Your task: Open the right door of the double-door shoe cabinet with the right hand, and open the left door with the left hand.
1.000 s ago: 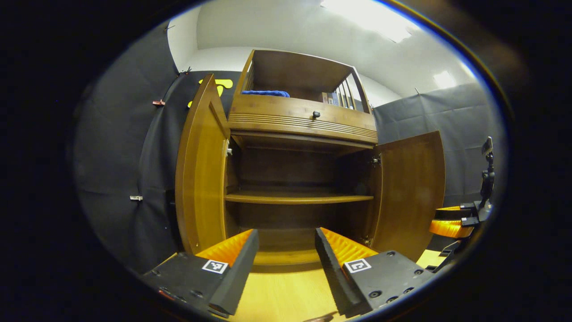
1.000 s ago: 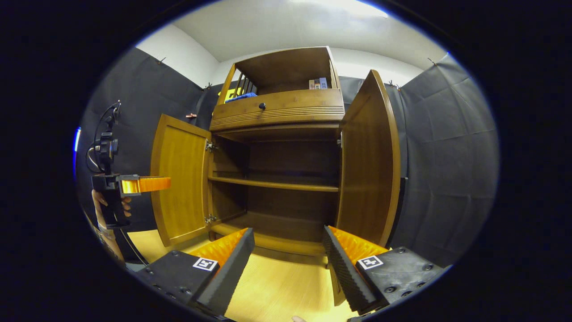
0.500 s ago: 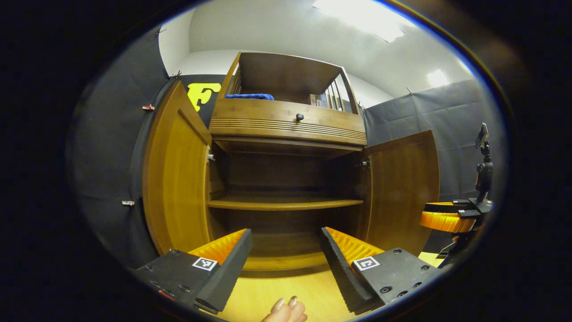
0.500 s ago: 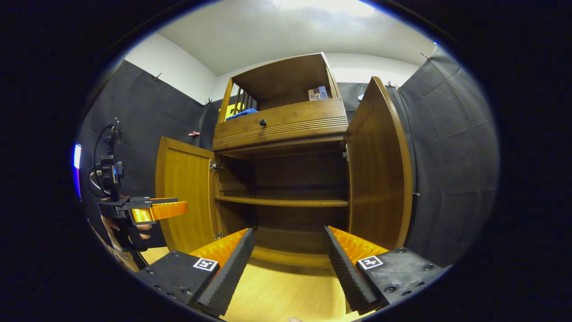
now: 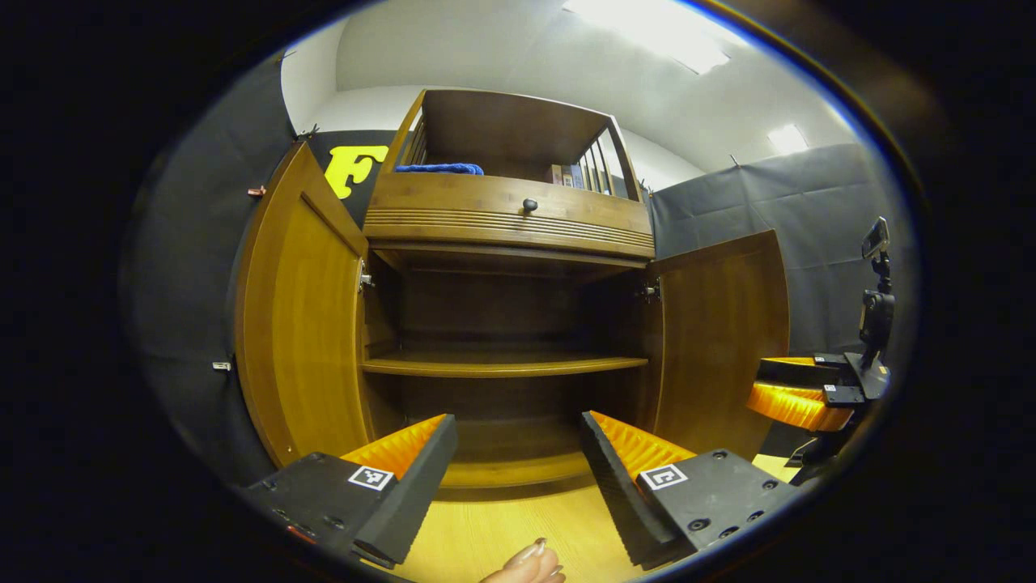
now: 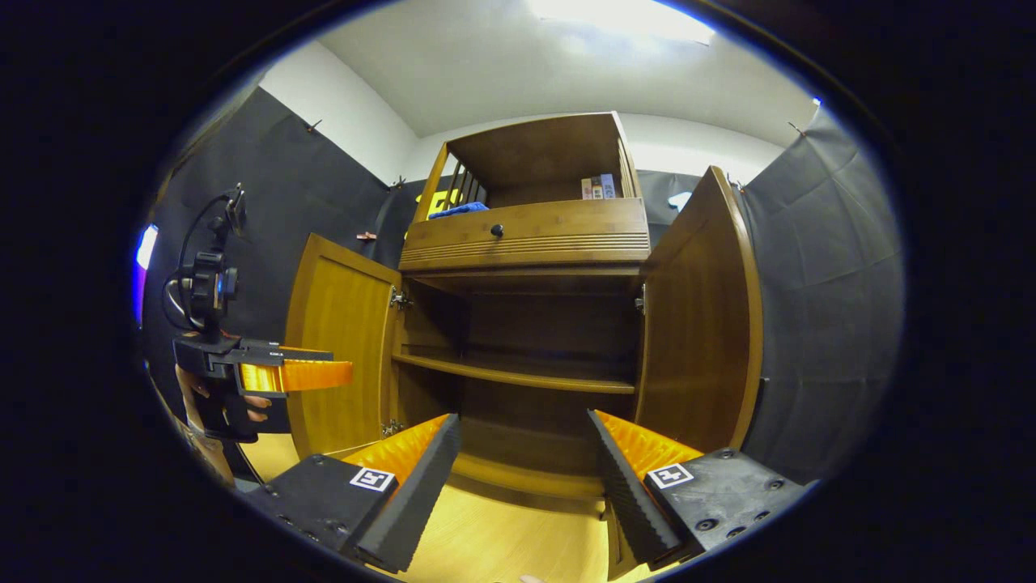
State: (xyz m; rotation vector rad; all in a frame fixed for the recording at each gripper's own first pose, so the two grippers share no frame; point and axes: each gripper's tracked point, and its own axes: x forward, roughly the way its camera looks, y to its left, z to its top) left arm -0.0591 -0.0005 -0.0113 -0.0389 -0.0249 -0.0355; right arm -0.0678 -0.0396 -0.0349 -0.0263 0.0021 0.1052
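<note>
The wooden shoe cabinet (image 5: 506, 214) stands ahead with both doors swung wide. Its left door (image 5: 295, 316) and right door (image 5: 720, 332) hang outward, and the dark inside shows one shelf (image 5: 502, 366). My left gripper (image 5: 518, 478) is open in front of the cabinet's base, nothing between its fingers. In the right gripper view the same cabinet (image 6: 526, 235) shows its left door (image 6: 344, 340) and right door (image 6: 700, 316) open. My right gripper (image 6: 526, 486) is open and apart from both doors. The left gripper (image 6: 299, 376) appears at the left, held by a hand.
A drawer with a black knob (image 5: 529, 206) sits above the doors. The top shelf holds a blue cloth (image 5: 437, 168) and some small boxes (image 5: 565, 174). The floor (image 5: 518, 530) is light wood. The right gripper (image 5: 797, 393) shows at the right edge.
The left door has swung further open. Both grippers have backed a little away from the cabinet and stayed open.
</note>
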